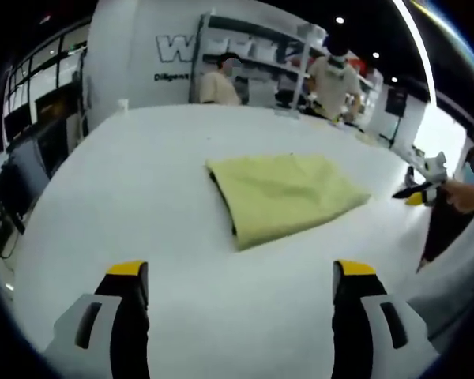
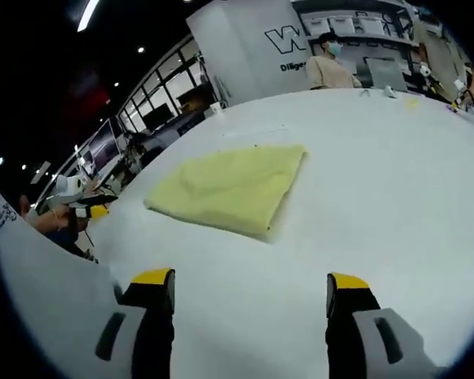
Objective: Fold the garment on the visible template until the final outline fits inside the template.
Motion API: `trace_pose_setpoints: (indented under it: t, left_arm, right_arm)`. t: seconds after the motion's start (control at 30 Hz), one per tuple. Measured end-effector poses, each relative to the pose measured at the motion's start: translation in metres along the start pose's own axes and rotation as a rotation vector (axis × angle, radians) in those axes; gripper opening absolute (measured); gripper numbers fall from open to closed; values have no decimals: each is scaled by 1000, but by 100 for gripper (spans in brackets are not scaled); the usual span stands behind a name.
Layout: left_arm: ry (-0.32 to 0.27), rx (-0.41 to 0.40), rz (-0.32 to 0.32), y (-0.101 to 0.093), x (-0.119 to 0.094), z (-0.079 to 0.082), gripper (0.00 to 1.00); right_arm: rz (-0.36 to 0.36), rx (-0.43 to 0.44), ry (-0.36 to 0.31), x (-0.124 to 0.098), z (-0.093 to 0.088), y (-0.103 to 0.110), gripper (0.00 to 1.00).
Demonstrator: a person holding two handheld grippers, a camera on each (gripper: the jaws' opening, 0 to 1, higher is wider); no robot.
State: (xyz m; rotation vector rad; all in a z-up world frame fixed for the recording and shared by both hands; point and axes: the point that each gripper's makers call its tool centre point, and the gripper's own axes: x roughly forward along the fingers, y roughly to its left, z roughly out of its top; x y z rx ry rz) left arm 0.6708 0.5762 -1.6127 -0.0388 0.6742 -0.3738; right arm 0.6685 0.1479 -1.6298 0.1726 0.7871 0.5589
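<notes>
The folded yellow garment [image 1: 280,195] [image 2: 233,188] is laid flat on the white table [image 1: 142,197] [image 2: 395,174], while both the left gripper [image 1: 241,276] and the right gripper [image 2: 250,286] are held spread and empty, well apart from it.

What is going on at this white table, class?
A person holds a claw in each hand over a white table. A yellow garment lies folded into a compact shape on it. The left claw and right claw are both open, pulled back from the cloth and holding nothing. Other people stand at benches in the background.
</notes>
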Motion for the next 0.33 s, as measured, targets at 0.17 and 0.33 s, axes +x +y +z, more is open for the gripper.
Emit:
trace_pose_setpoints:
  t: [0.17, 0.33]
  left_arm:
    - [-5, -1, 6, 5, -2, 2, 91]
    - [-7, -4, 9, 7, -3, 2, 91]
  right_arm:
    - [-4, 0, -7, 0, 3, 1, 76]
    - [-6, 1, -7, -1, 4, 1, 75]
